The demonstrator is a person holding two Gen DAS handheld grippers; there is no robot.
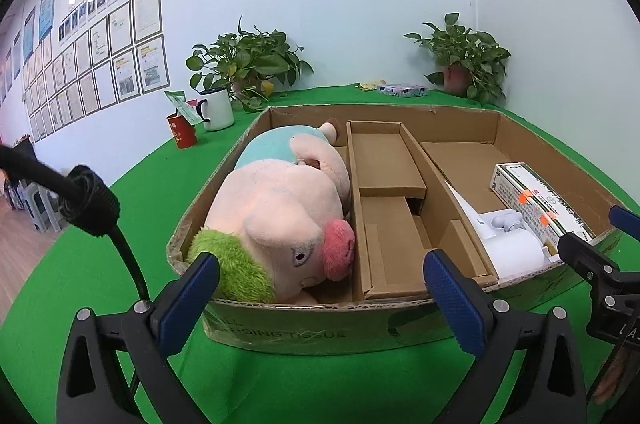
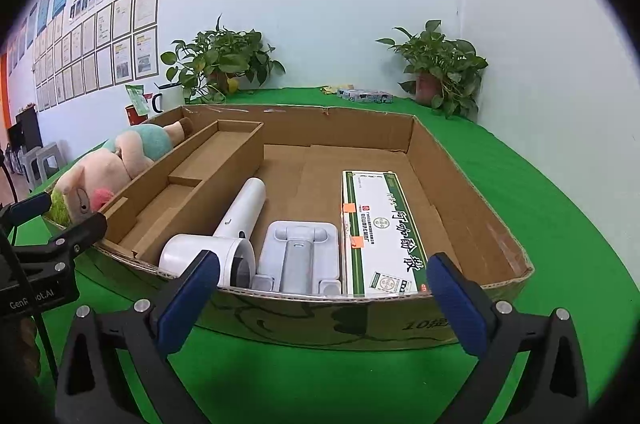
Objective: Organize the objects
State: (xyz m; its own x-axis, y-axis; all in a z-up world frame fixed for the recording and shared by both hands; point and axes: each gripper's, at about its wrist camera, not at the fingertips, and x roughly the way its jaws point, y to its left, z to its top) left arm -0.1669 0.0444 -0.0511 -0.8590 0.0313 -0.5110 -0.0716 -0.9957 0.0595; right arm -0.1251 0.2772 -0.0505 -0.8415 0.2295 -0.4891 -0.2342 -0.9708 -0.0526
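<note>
Your left claw [image 1: 322, 288] and right claw [image 2: 324, 290] both gape wide, empty, at the near rim of the cardboard tray [image 2: 320, 320] on the green desk [image 2: 580, 192]: plush pig [image 1: 280, 220] left, hair dryer [image 2: 224, 240], white stand [image 2: 298, 256] and medicine box [image 2: 380, 228] right

Legible markings in the two wrist views.
The cardboard tray's [image 1: 320, 328] near outer wall carries pale print ending "…GING TISSUE"; in the right wrist view the same wall, toward its right corner, shows "10". The other gripper's black body [image 2: 36, 298] reads "GenR…bot.AI". The green-and-white carton [image 2: 380, 232] at the tray's near edge bears Chinese characters, too distorted to read.
</note>
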